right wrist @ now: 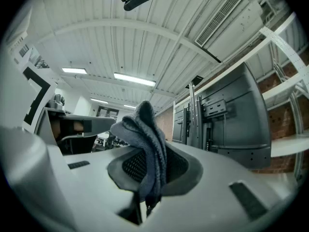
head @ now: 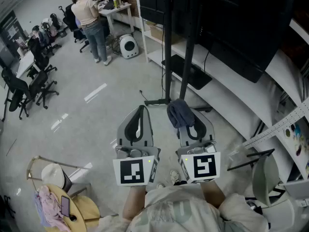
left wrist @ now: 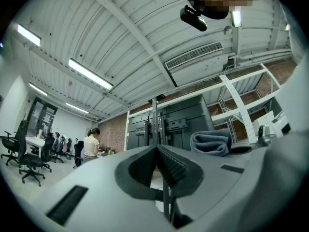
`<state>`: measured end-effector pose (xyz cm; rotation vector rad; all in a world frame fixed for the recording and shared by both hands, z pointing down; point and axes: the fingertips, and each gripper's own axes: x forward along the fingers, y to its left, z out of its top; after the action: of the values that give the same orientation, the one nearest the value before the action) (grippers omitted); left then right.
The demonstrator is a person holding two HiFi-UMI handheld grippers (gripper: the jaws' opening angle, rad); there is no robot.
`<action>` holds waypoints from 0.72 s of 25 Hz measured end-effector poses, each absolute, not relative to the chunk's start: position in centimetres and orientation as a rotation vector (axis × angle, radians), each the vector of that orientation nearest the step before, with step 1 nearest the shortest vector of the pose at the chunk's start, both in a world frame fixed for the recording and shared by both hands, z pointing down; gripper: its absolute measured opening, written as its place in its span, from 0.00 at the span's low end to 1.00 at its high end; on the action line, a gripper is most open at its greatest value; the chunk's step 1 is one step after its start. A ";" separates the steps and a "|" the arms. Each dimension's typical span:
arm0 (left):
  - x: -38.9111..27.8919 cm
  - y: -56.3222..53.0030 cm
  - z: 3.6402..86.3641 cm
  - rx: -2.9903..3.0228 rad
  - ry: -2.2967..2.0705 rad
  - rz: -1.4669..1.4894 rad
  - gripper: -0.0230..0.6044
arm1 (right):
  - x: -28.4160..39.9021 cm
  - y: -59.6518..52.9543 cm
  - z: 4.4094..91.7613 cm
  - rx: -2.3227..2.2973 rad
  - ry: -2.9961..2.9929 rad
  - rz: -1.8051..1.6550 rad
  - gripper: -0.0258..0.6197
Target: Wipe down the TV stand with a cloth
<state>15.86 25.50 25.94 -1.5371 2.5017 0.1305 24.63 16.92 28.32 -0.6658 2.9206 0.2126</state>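
Cloth (right wrist: 145, 139) tight between right gripper (right wrist: 148, 173) fingers (right wrist: 179, 167)

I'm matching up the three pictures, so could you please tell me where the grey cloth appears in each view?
Head view: the cloth is just right of centre, near the stand's foot.
Left gripper view: right of centre, beyond the shut jaws.
Right gripper view: centre, clamped between the jaws.
Shared landmark: the TV stand's black upright poles.

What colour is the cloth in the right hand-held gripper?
The cloth is blue-grey, clearest in right gripper view.
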 end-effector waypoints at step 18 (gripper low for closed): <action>15.6 22.5 26.3 -1.556 2.497 0.130 0.06 | 24.0 14.4 29.0 -0.661 2.929 0.227 0.13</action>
<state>15.63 22.47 26.27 -1.5560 2.4973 0.1304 23.98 14.43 28.97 -0.6608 2.9290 0.2266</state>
